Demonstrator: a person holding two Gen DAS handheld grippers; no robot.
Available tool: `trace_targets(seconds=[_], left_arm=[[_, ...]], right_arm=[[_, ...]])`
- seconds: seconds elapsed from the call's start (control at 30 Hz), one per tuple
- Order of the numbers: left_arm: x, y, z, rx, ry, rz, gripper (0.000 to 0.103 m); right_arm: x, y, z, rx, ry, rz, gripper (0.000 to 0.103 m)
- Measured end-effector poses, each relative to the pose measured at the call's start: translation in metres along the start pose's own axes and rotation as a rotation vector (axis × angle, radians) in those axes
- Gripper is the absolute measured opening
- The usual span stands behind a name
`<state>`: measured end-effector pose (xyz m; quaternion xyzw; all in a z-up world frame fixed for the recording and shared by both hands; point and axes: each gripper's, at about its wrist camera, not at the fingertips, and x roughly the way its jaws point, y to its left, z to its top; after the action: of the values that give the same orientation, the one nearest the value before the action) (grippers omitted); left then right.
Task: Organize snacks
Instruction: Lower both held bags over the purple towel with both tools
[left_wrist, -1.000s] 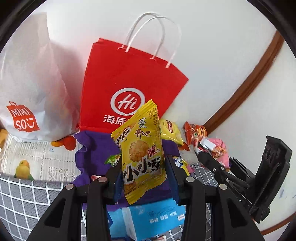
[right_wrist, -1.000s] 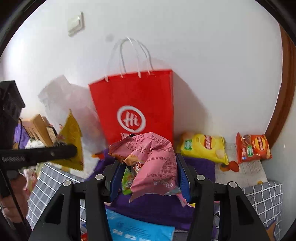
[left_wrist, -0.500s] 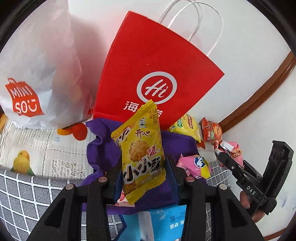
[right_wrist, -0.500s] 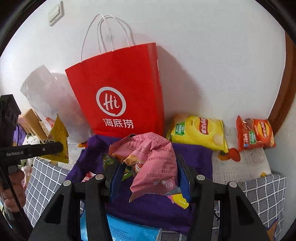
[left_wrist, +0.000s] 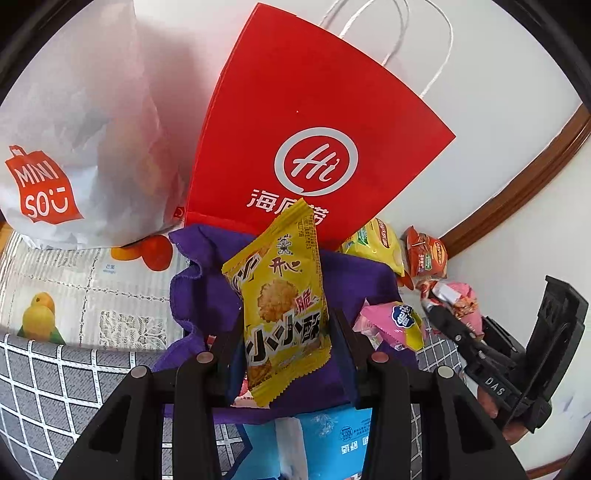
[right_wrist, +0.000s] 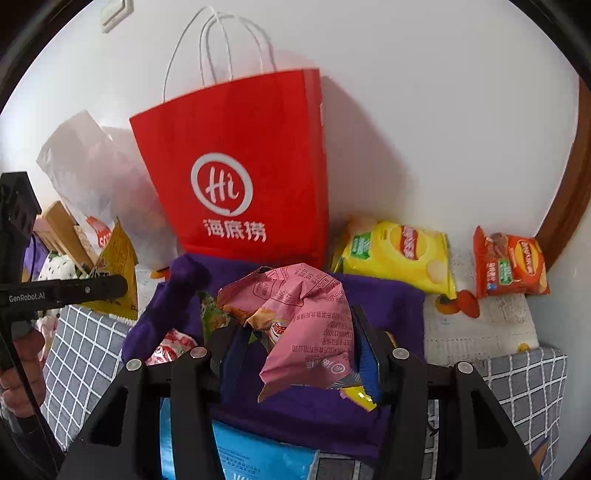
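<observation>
My left gripper (left_wrist: 282, 341) is shut on a yellow snack packet (left_wrist: 282, 299) and holds it upright in front of the red paper bag (left_wrist: 317, 122). My right gripper (right_wrist: 299, 343) is shut on a crumpled pink snack packet (right_wrist: 306, 325), held above the purple cloth (right_wrist: 380, 306) before the same red bag (right_wrist: 236, 162). The right gripper also shows at the right of the left wrist view (left_wrist: 443, 321), with its pink packet (left_wrist: 461, 299). The left gripper shows at the left of the right wrist view (right_wrist: 92, 288), with the yellow packet (right_wrist: 118, 258).
A white Miniso plastic bag (left_wrist: 74, 147) stands left of the red bag. A yellow chip bag (right_wrist: 399, 254) and an orange chip bag (right_wrist: 509, 266) lie by the wall at right. A blue packet (left_wrist: 332, 439) and a pink-yellow packet (left_wrist: 395, 321) lie on the cloth. The checked cover (left_wrist: 55, 387) spreads below.
Both grippers have moved closer to the red bag, which now looms larger, each still holding its packet. The right gripper has swung a little so the bag sits nearer the middle.
</observation>
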<state>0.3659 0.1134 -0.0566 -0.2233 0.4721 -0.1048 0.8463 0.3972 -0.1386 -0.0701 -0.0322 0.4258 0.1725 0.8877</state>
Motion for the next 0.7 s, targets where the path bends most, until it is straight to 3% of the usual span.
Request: trace_targets(seconds=[0.7], left_arm=[[-0.003, 0.009, 0.003, -0.028, 0.005, 0.005, 0.039]], right_arm=[[0.043, 0.025, -0.014, -0.103, 0.157, -0.069, 0.053]])
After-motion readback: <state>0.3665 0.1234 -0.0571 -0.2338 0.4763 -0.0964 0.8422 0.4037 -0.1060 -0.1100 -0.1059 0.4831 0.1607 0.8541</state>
